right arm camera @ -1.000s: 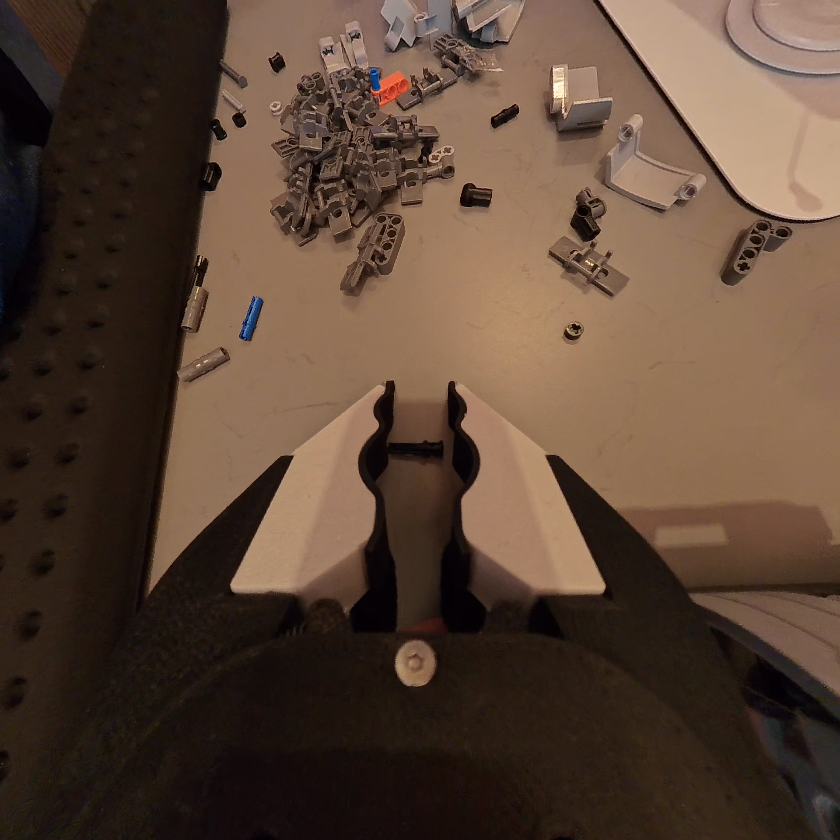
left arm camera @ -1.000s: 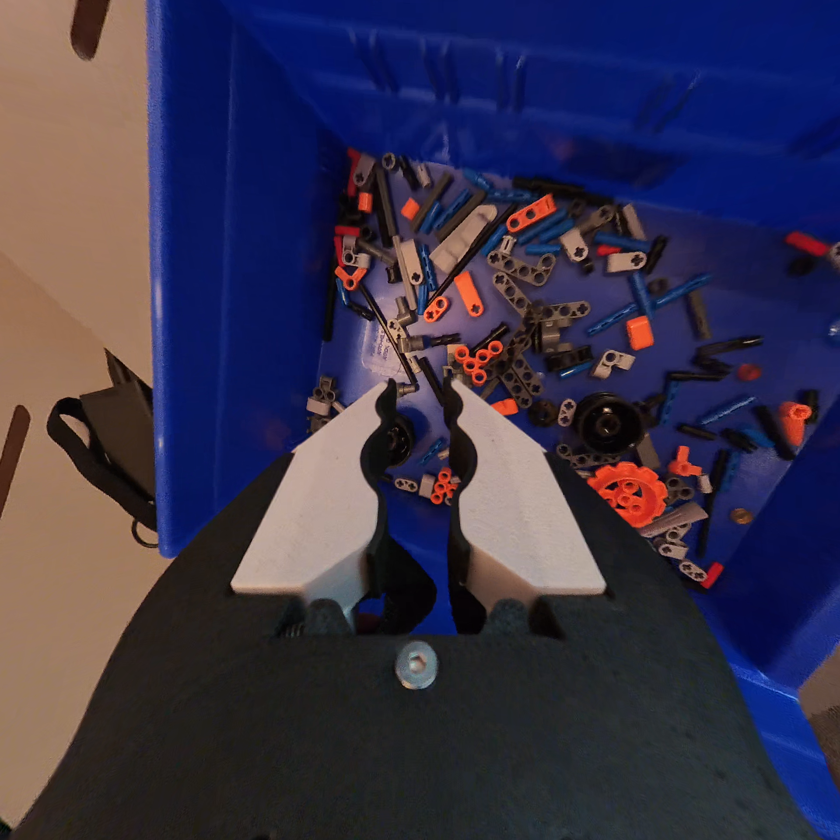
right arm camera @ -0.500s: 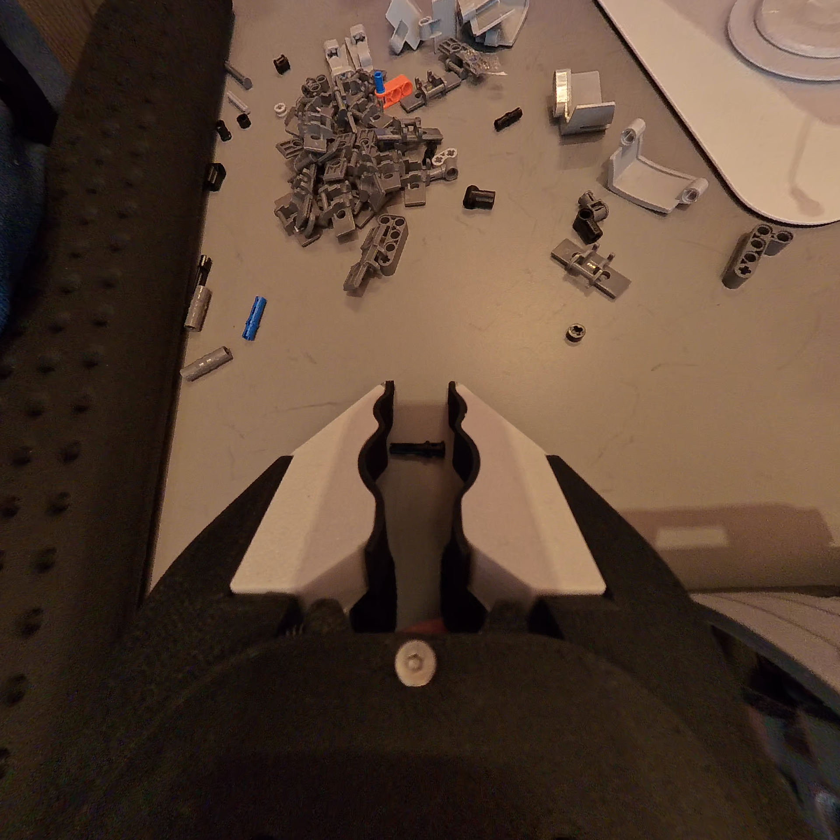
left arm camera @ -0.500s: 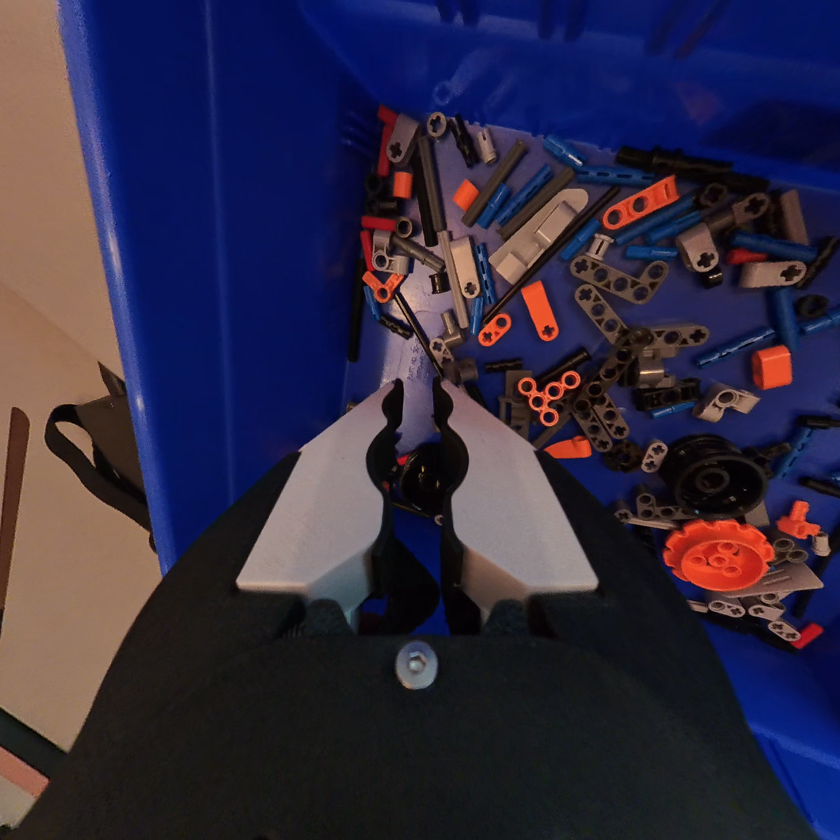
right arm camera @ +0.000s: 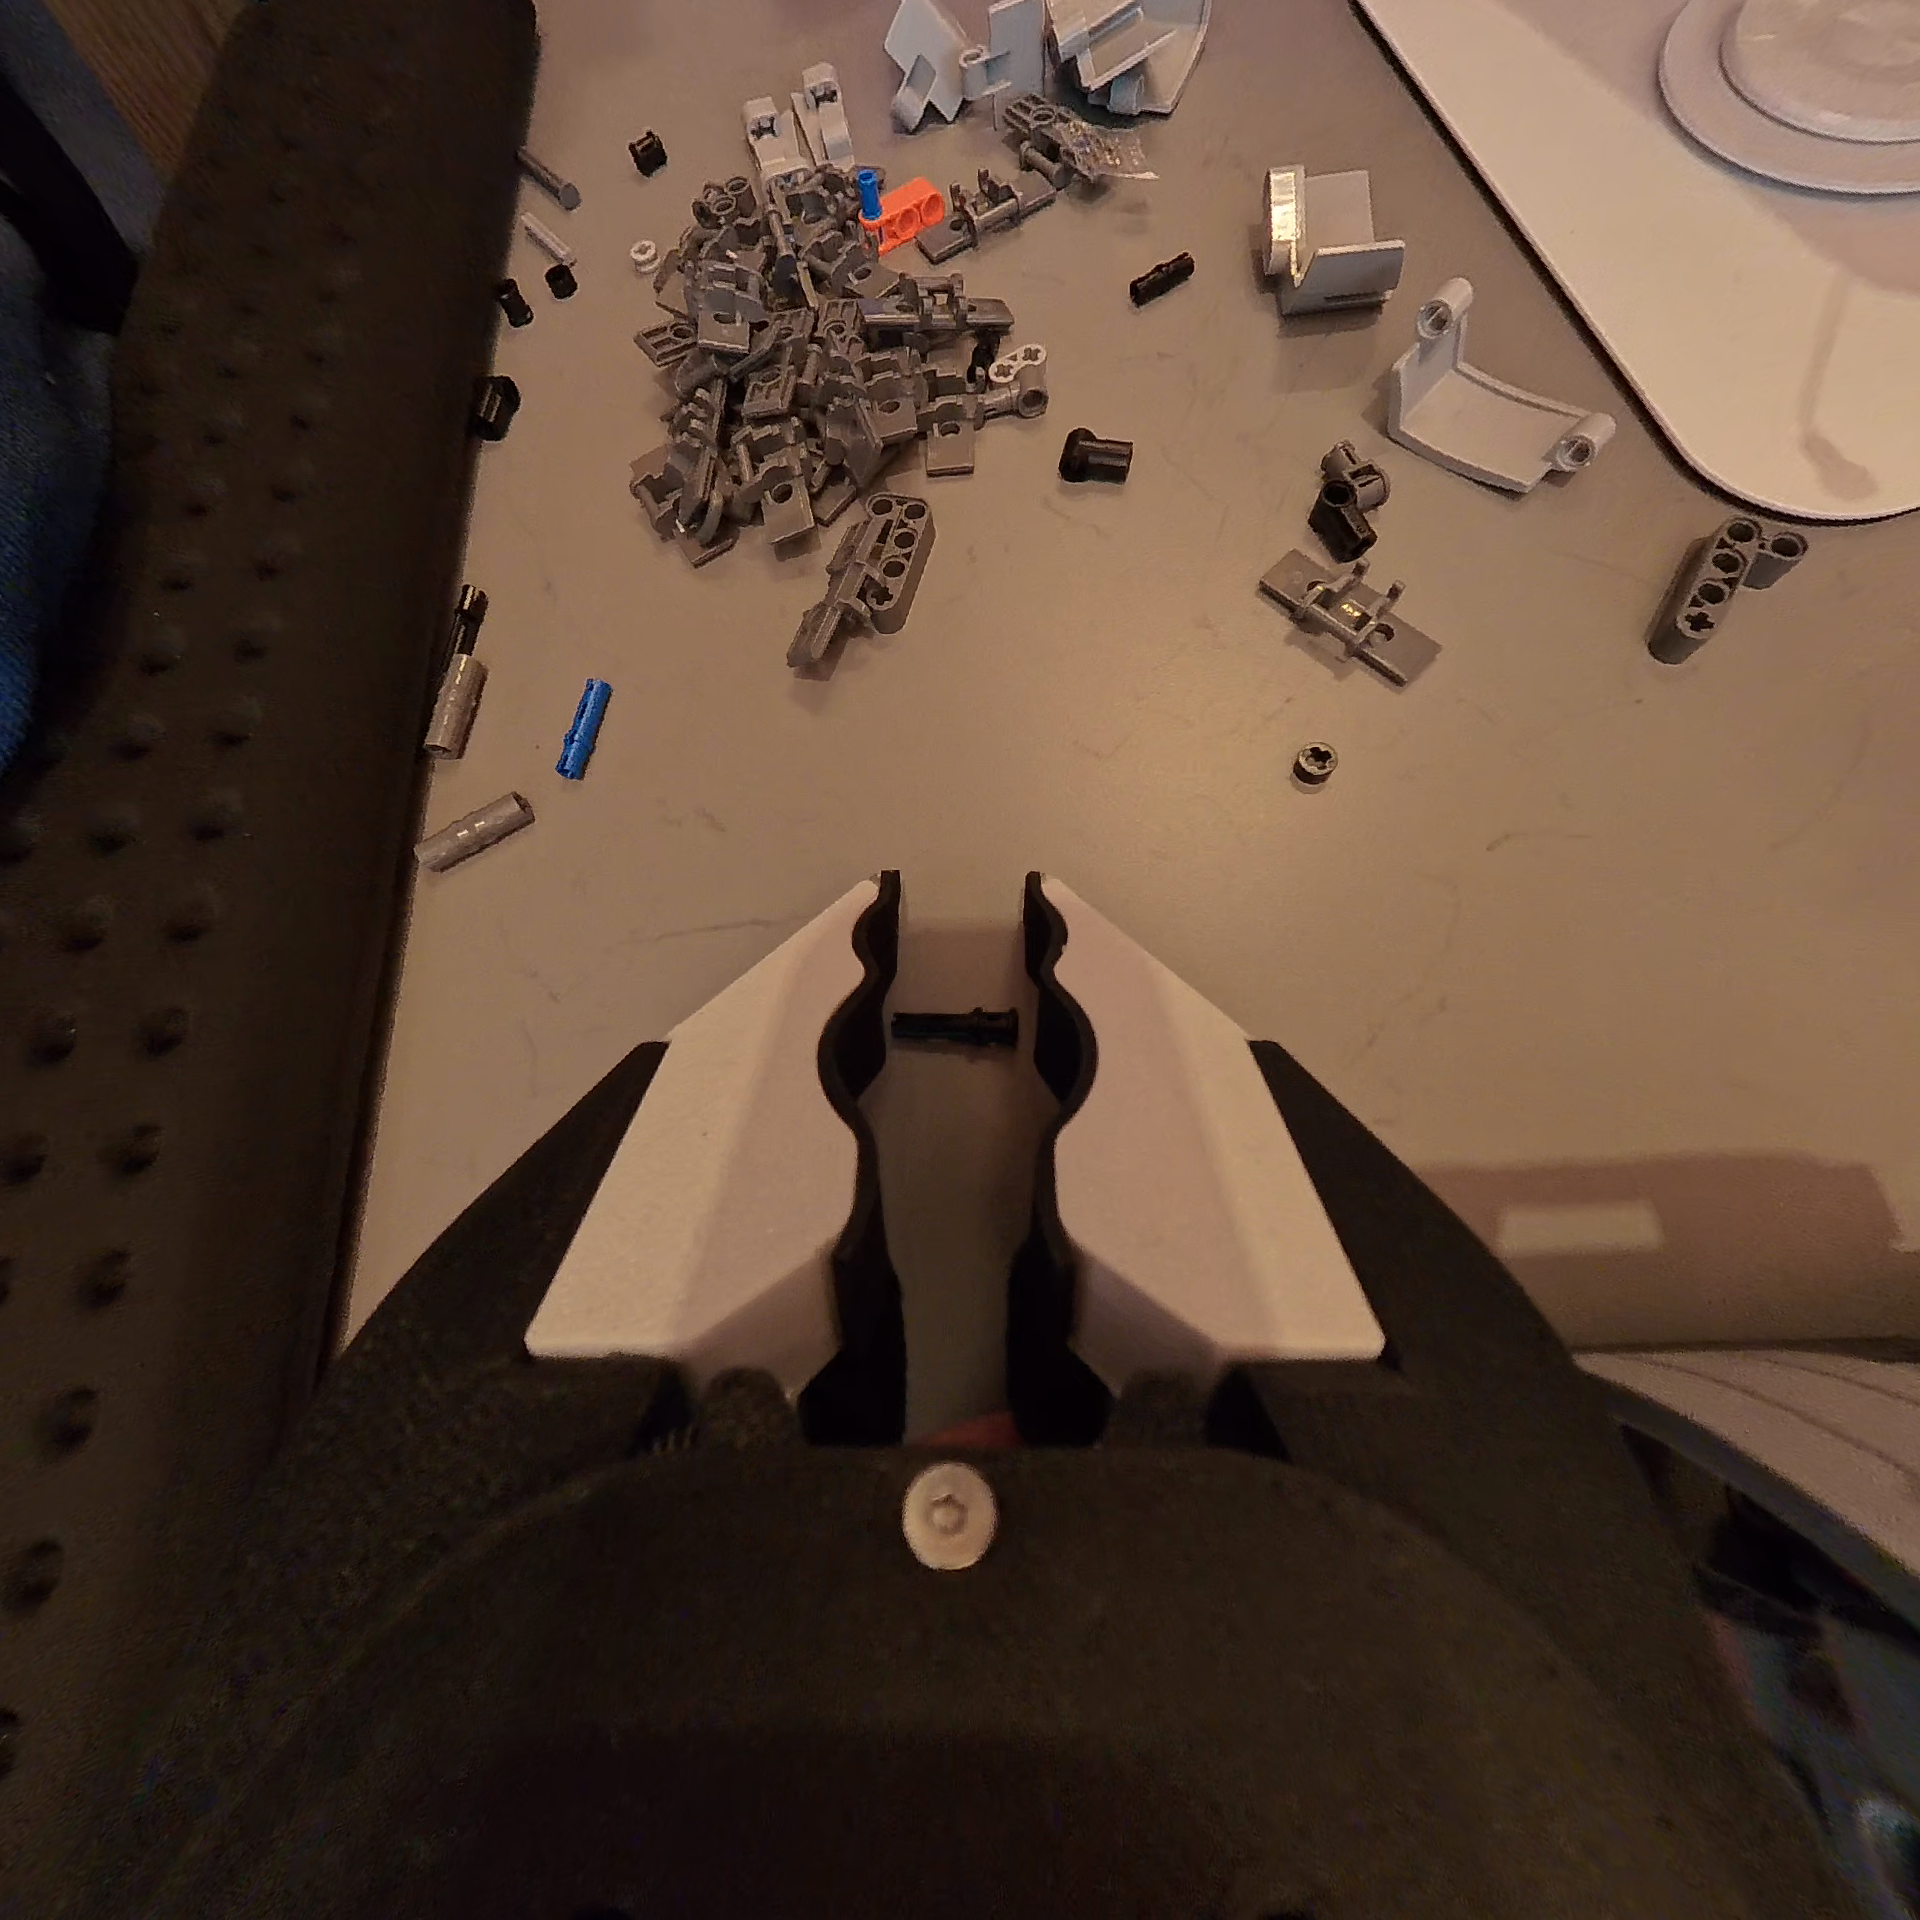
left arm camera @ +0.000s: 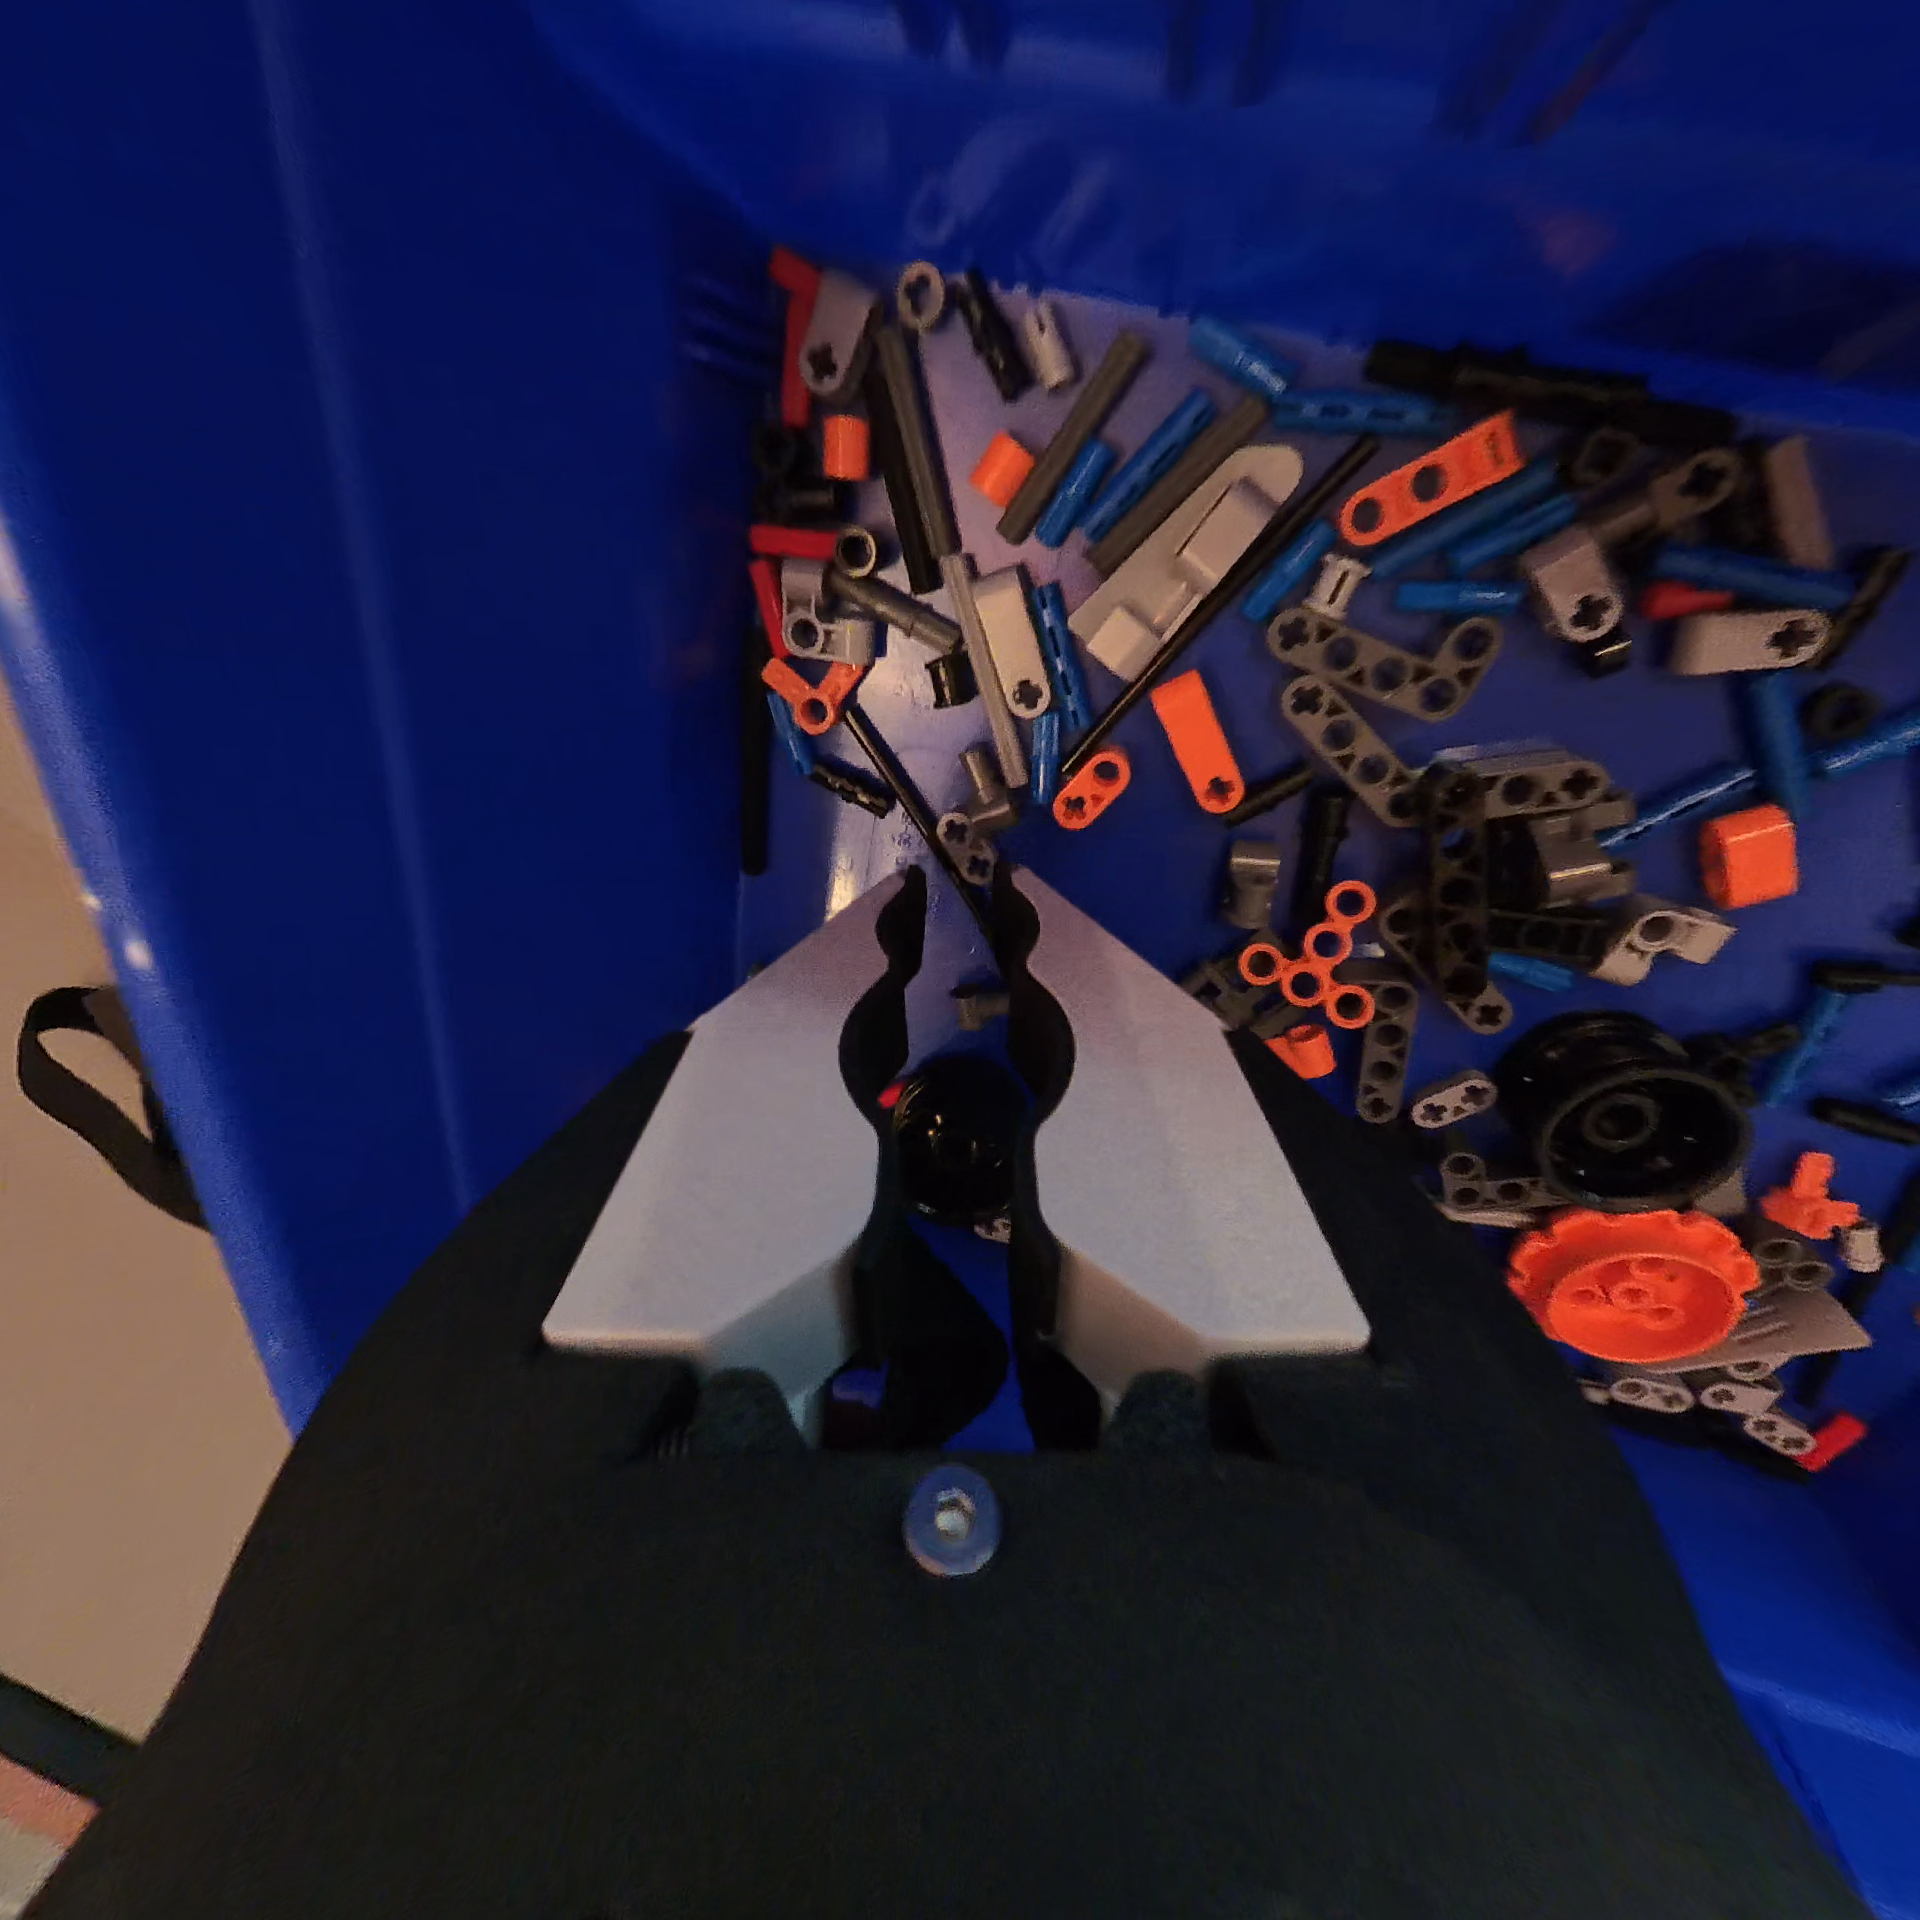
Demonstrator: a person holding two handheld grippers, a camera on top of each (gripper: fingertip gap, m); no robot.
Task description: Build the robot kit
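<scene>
Bin (left arm camera: 416, 623) walls, blue and steep, frame the left gripper (left arm camera: 961, 883), which reaches down inside with a narrow gap between its fingers and nothing clamped; its tips hang just over a thin black axle (left arm camera: 914, 821) and a small grey connector (left arm camera: 971, 842) near the bin's left wall. Between the fingers, lower down, a small black wheel (left arm camera: 951, 1143) lies on the floor, seemingly loose. Loose parts spread from 12 to 4 o'clock of the tips: an orange beam (left arm camera: 1434, 478) at 1 o'clock, a grey panel (left arm camera: 1184, 561) nearer 12, an orange tri-hub (left arm camera: 1309, 956) at 3, a large black wheel (left arm camera: 1621, 1122) and orange gear (left arm camera: 1621, 1288) at 4. That angle probably suits picking from the heap by the wall. The right gripper (right arm camera: 961, 883) hovers low over a grey table (right arm camera: 1351, 935), jaws parted and empty, straddling a black pin (right arm camera: 956, 1027) lying crosswise between the fingers, clear of both as far as I can see. At 11 o'clock sits a grey pile (right arm camera: 821, 395), with an orange brick (right arm camera: 909, 213) at its far edge; a blue pin (right arm camera: 584, 727) lies at 10, a bushing (right arm camera: 1314, 764) at 2, a curved panel (right arm camera: 1486, 416) farther out, and a white tray (right arm camera: 1662, 312) toward the corner. A black studded mat (right arm camera: 208, 727) borders the left side.
</scene>
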